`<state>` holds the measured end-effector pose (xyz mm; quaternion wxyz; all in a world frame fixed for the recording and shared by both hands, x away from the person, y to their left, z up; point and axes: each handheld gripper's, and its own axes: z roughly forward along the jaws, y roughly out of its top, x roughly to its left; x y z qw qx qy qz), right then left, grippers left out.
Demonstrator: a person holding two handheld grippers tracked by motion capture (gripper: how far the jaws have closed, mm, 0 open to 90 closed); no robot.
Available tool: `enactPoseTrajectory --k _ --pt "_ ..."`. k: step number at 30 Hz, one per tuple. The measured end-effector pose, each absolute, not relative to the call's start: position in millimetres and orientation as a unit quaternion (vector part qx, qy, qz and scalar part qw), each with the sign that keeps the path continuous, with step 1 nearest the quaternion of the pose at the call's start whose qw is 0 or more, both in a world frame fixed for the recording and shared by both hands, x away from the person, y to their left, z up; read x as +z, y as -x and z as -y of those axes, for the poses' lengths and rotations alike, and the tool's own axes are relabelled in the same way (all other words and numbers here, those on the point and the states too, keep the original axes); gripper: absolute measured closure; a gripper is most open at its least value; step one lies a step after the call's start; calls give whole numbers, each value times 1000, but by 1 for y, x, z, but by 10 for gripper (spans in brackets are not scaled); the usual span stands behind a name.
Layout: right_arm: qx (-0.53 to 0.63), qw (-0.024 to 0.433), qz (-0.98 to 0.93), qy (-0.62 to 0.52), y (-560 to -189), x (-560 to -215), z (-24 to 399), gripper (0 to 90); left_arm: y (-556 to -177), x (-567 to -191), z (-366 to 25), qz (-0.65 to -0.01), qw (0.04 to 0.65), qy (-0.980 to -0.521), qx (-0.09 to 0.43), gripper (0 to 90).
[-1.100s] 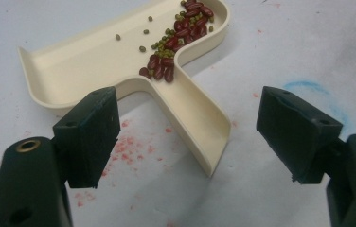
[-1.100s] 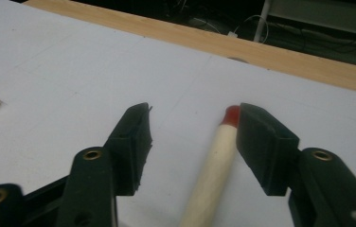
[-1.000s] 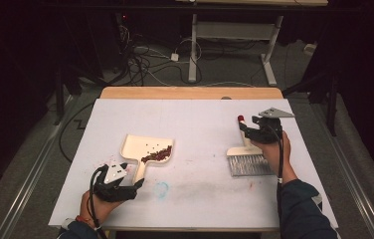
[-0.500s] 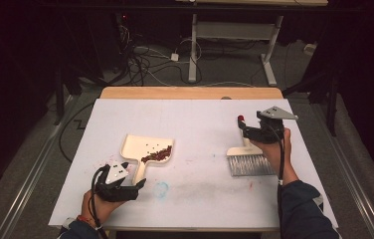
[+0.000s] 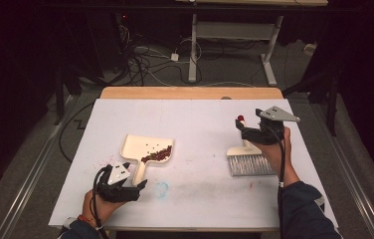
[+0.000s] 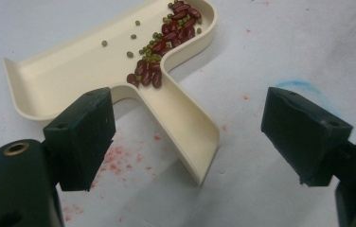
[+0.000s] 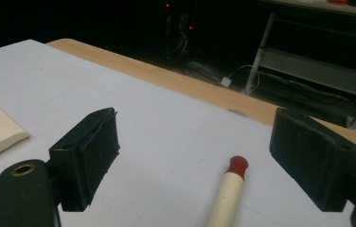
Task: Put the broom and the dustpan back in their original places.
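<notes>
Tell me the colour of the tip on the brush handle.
Red: the round cap ends the cream wooden brush handle, clearest in the right gripper view.

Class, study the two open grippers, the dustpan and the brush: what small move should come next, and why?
Probably lift both grippers clear. The left gripper has just opened astride the dustpan handle, the right gripper over the brush; beans sit inside.
</notes>
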<state>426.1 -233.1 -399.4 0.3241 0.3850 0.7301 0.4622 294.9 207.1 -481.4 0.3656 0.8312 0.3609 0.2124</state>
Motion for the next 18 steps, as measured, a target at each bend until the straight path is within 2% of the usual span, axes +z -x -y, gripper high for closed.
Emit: enactPoseTrajectory --k 18 --pt "482 339 -725 -356 -398 -378 218 178 -294 -480 -205 -349 367 -833 221 182"
